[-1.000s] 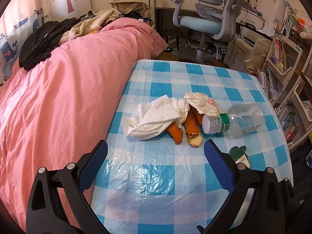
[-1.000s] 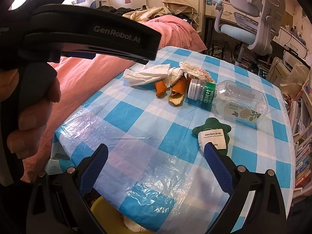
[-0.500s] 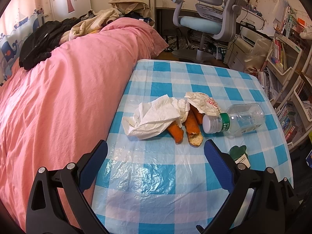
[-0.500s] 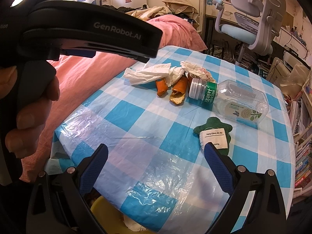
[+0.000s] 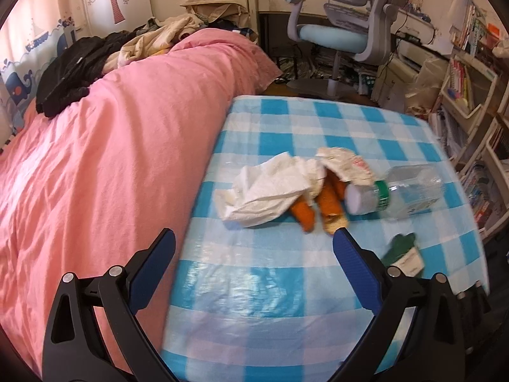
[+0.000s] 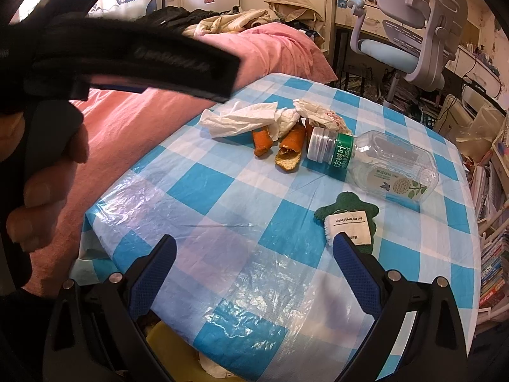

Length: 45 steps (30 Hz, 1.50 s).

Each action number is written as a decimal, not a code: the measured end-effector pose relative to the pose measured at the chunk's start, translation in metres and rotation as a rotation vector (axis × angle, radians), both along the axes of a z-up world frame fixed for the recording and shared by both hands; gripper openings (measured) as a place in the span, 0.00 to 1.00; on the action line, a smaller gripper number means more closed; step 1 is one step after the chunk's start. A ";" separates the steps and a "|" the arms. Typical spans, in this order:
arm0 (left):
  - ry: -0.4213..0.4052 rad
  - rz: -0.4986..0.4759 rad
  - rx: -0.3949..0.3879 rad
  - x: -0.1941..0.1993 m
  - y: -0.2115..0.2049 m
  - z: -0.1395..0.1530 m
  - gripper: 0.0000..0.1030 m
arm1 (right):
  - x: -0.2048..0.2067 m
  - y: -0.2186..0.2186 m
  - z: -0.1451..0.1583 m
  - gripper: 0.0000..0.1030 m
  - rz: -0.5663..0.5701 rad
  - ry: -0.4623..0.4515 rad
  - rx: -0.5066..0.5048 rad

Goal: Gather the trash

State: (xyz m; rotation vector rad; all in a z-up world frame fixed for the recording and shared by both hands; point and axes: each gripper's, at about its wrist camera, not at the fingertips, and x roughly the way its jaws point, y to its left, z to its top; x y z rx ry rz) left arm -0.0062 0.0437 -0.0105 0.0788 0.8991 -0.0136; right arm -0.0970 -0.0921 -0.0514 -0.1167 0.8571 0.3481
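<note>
On a blue-and-white checked tablecloth point(image 5: 286, 286) lie a crumpled white tissue point(image 5: 270, 187) point(image 6: 241, 119), orange peel pieces point(image 5: 318, 207) point(image 6: 289, 149), a crumpled printed wrapper point(image 5: 346, 165) point(image 6: 318, 114) and an empty clear plastic bottle point(image 5: 407, 191) point(image 6: 381, 165) on its side. A green felt piece with a white tag point(image 6: 348, 219) point(image 5: 402, 253) lies nearer. My left gripper point(image 5: 254, 238) is open, short of the tissue and peel. My right gripper point(image 6: 254, 245) is open above the near table edge, empty.
A bed with a pink cover point(image 5: 111, 159) borders the table's left side. A grey-blue office chair point(image 5: 343, 28) stands behind, bookshelves point(image 5: 470, 102) at right. A yellow bin point(image 6: 178, 350) with tissue shows under the near table edge. A hand point(image 6: 41, 187) holds the left gripper's body point(image 6: 127, 57).
The left gripper has swung right and moved slightly closer to the trash pile; its view is motion-blurred. The right gripper has barely moved. Both stay open.
</note>
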 end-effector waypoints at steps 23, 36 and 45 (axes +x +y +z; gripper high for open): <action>0.067 -0.066 0.082 0.072 0.006 -0.054 0.92 | 0.012 -0.010 0.001 0.92 0.042 0.005 0.038; 0.138 -0.066 -0.179 0.087 0.023 -0.048 0.02 | 0.018 -0.004 0.000 0.92 0.065 0.014 0.053; 0.114 -0.040 -0.310 0.083 0.050 -0.028 0.02 | 0.023 0.005 0.001 0.92 0.073 -0.023 0.030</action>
